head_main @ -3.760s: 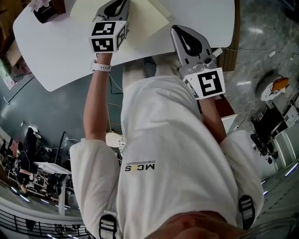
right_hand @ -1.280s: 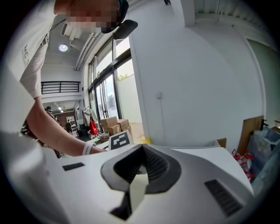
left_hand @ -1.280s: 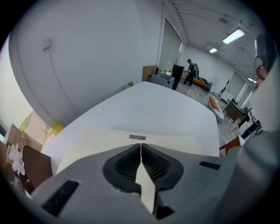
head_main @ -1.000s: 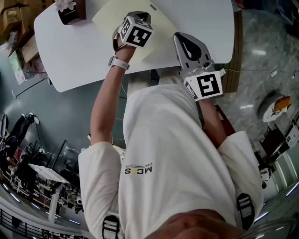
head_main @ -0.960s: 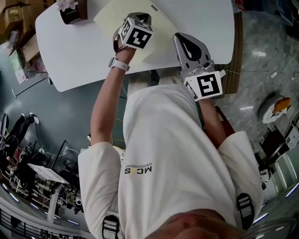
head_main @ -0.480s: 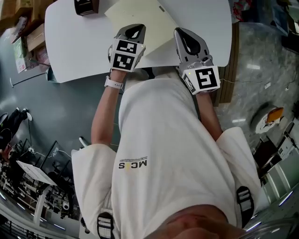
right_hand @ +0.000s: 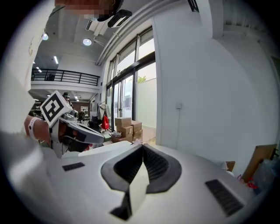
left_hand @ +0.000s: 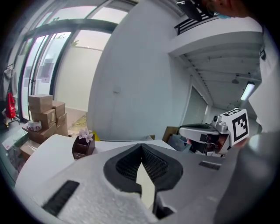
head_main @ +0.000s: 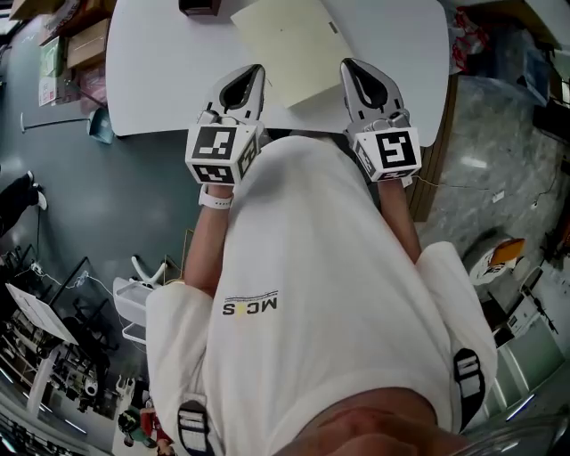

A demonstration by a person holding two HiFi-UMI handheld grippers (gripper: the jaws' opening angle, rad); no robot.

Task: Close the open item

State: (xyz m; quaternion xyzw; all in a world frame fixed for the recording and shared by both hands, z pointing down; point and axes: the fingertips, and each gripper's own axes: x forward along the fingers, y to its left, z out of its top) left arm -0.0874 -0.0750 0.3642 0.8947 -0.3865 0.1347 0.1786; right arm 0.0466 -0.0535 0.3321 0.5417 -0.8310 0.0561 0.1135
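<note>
A cream folder (head_main: 298,44) lies flat and closed on the white table (head_main: 160,71), at a slant. My left gripper (head_main: 255,69) hovers over the table's near edge, just left of the folder's near corner, shut with nothing in it. My right gripper (head_main: 352,64) is held level with it on the folder's right side, also shut and empty. In the left gripper view the jaw tips (left_hand: 141,145) meet, and the right gripper (left_hand: 205,131) shows off to the side. The right gripper view shows its tips (right_hand: 142,145) together, with the left gripper (right_hand: 74,131) at the left.
A small dark box with a flower (left_hand: 83,146) stands at the table's far left corner (head_main: 200,7). Cardboard boxes (left_hand: 43,116) are stacked on the floor past the table, by the windows. The person's body hides the near table edge between the arms.
My left gripper has drawn back off the folder to the table's near edge. The right gripper has barely moved. The folder stays flat on the table.
</note>
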